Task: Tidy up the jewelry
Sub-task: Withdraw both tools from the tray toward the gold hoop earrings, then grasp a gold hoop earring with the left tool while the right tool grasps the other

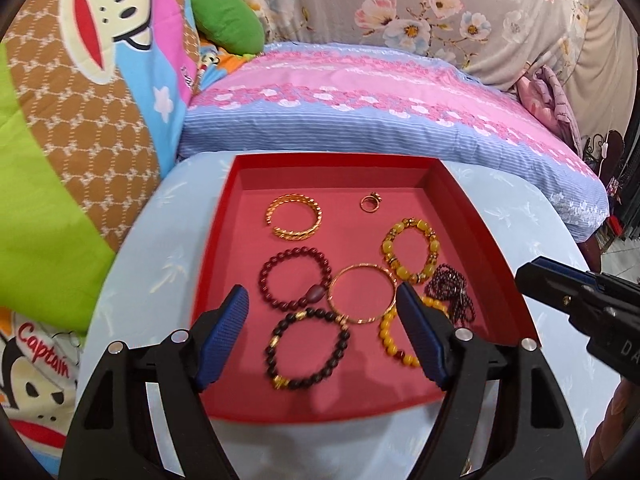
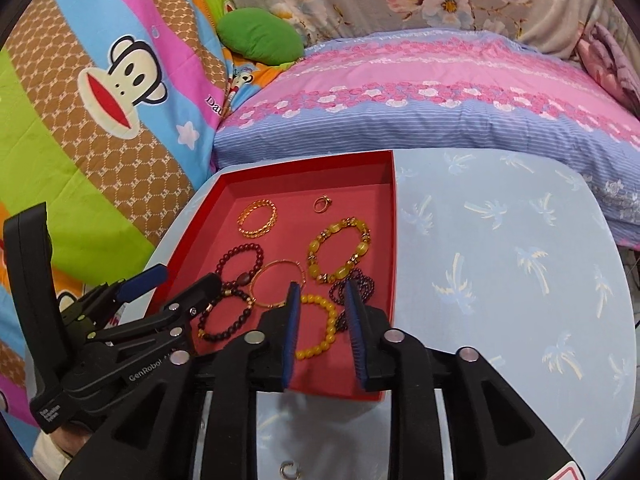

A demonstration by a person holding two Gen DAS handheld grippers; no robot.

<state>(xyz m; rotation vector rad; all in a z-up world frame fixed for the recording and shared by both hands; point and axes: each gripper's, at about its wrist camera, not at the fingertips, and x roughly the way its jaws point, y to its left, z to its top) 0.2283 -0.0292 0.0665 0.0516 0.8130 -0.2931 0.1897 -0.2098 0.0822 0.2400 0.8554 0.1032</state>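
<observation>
a: hovering over the near half of the red tray [image 1: 224,216], the left gripper [image 1: 322,308] has its blue pads spread wide; nothing is between them but the tray floor and the bracelets lying on it; no pad touches a piece.

b: and the right gripper [image 2: 322,300]?

a: its jaws stand a little apart, narrower than the left's; the yellow bead bracelet [image 2: 320,332] shows in the gap below them, lying loose on the tray near its near right corner; the pads do not press on it.

b: what lies around that?

a: just beside it, toward the tray's right wall, a heap of dark purple beads [image 1: 452,292]; left of it a thin gold bangle [image 1: 360,294] in the middle of the tray, overlapping the yellow beads; near the near edge a black bead bracelet [image 1: 306,348] with gold spacers, blurred; next to it, further in, a dark red bead bracelet [image 1: 296,276].

b: the far side?

a: a chunky yellow bracelet [image 1: 410,250] by the right wall; a gold coil cuff [image 1: 294,216] toward the far left corner; a small gold ring [image 1: 370,202] toward the far right corner, well apart from the rest.

b: and the tray itself?

a: it sits on a pale blue table [image 2: 500,240] with a palm print, at its left side; a pink and blue cushion [image 1: 380,100] lies beyond the table's far edge.
</observation>
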